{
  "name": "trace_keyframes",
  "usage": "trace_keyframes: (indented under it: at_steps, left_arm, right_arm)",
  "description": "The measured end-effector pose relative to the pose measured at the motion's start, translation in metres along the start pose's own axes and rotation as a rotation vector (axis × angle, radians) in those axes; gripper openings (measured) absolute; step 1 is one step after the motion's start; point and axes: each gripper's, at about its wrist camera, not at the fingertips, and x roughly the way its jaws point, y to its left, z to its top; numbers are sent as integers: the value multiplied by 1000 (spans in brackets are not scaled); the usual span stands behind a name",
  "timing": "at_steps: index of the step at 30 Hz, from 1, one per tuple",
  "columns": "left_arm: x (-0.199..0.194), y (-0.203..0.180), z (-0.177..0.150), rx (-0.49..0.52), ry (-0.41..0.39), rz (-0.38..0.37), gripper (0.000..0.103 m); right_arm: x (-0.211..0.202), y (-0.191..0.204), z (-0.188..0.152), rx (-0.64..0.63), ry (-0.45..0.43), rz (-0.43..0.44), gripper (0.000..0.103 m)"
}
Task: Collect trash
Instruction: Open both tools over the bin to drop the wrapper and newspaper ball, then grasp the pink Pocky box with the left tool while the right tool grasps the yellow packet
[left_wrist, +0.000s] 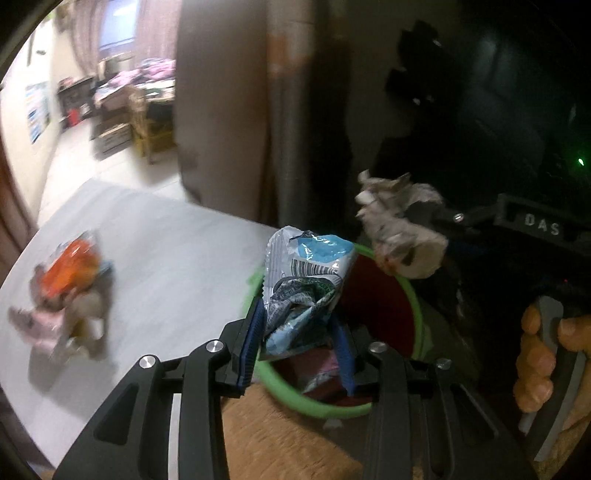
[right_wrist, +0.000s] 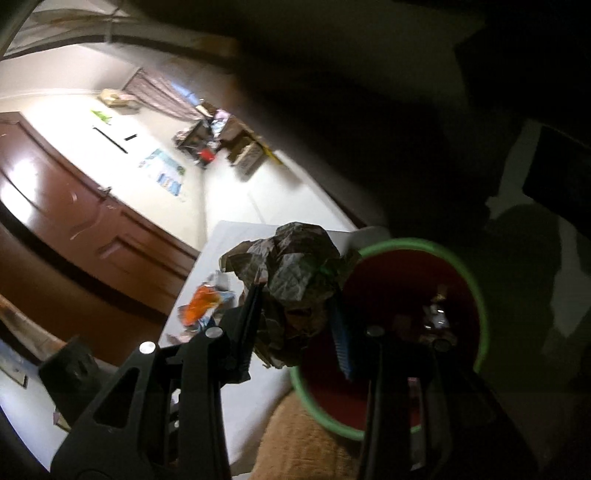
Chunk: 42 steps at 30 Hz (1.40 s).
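My left gripper (left_wrist: 297, 334) is shut on a crumpled blue and white snack wrapper (left_wrist: 306, 280) and holds it over the near rim of a red bin with a green rim (left_wrist: 415, 295). My right gripper (right_wrist: 297, 325) is shut on a crumpled ball of printed paper (right_wrist: 295, 269) just left of the bin's green rim (right_wrist: 480, 302). That paper ball (left_wrist: 402, 236) also shows in the left wrist view, above the bin's far rim. Some trash lies inside the bin (right_wrist: 436, 317).
A pile of wrappers with an orange packet (left_wrist: 70, 291) lies on the white table (left_wrist: 173, 266), also seen in the right wrist view (right_wrist: 203, 302). A tan cushion (left_wrist: 280, 439) sits under the bin. A brown door (right_wrist: 74, 206) and a dark shape (left_wrist: 517, 110) stand nearby.
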Motion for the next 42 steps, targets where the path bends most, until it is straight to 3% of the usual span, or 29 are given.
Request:
trace_keyframes:
  at_steps: [2,5,8,14,16,20,22,28,32,36,38,42]
  left_arm:
    - [5,-7,5,15,-4,-20,61]
    - [8,-9,7,-6,-11,-34,78]
    - [6,-5,6,-28,-15,-38,83]
    - [0,22,3,-101,-31,1,87]
    - [-9,41,-1,-135,-58,48,88]
    - [-20,95,-13,-232,-87,200,88]
    - [-21,136,-22,-351,-73,291,88]
    - [-28,251,-59,-745,-56,410,88]
    - [-29,293,-71,-901,-60,403,88]
    - [-15,316,-76,-938,-12,366,87]
    - [-5,321,-79,-933,24,347,70]
    - [-12,324,-78,-916,-1,275,54]
  right_arm:
    - [1,-4,1,14,1,-25,37]
    - [2,-10,1,28,-17,-65,52]
    - [3,-12,2,27,-24,-88,64]
    - [10,-7,-2,15,-13,-110,70]
    - [14,-3,-4,4,-7,-111,70]
    - [28,10,-9,-20,21,-97,70]
    - [36,18,-12,-46,42,-95,70]
    - [51,37,-19,-86,87,-82,70]
    - [57,48,-25,-109,109,-82,70]
    - [64,60,-31,-126,137,-74,70]
    - [65,66,-34,-143,146,-69,70]
    - [68,76,-38,-162,158,-67,70]
